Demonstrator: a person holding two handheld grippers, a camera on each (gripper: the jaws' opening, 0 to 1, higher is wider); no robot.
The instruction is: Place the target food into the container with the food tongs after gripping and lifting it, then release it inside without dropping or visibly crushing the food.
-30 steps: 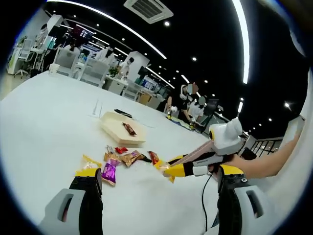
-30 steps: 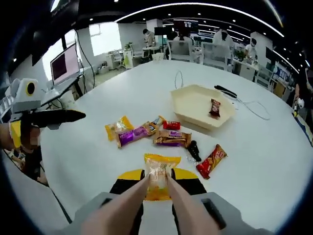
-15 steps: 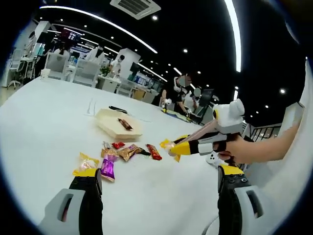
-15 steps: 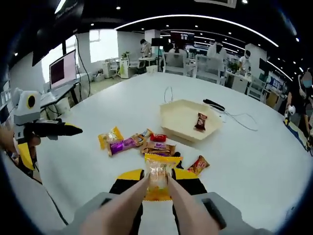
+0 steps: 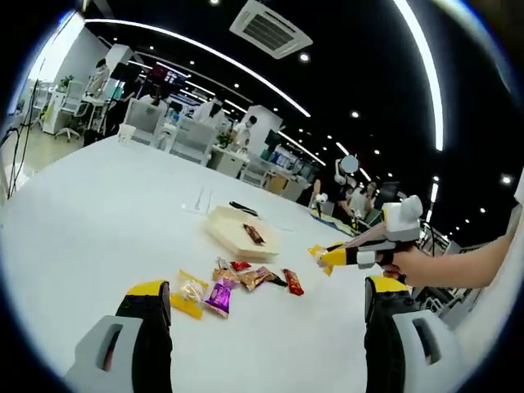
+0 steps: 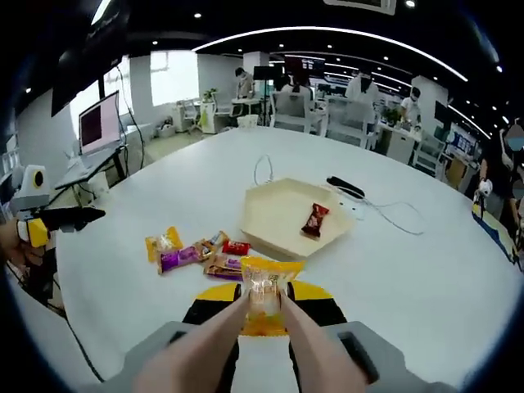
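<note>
The broad white table [image 6: 426,270] has a smooth matte top and carries everything. On it sits the shallow cream hexagonal plastic tray [image 6: 282,219], the landmark here, with low sloped walls; in the left gripper view the tray [image 5: 233,237] lies past the loose snacks. Inside the tray, toward its far side, rests a small glossy brown-and-red wrapped bar [image 6: 313,219]. Beyond the tray a thin white cable [image 6: 393,214] loops beside a flat black oblong object [image 6: 348,187].

Just in front of the tray lies a scatter of crinkly foil packets: a purple wrapper [image 6: 182,259], a yellow one [image 6: 161,243], a small red one [image 6: 236,247] and a brown one [image 6: 223,265].

The right tongs [image 6: 264,304], long smooth beige blades, are pressed onto a clear crinkled yellow-edged snack packet [image 6: 265,286], held above the table on the near side of the tray. The right tongs [image 5: 334,257] also appear held in a hand [image 5: 409,264] to the side of the tray.

The left tongs [image 5: 260,307] stand spread wide, gripping nothing, on the near side of the packets.
</note>
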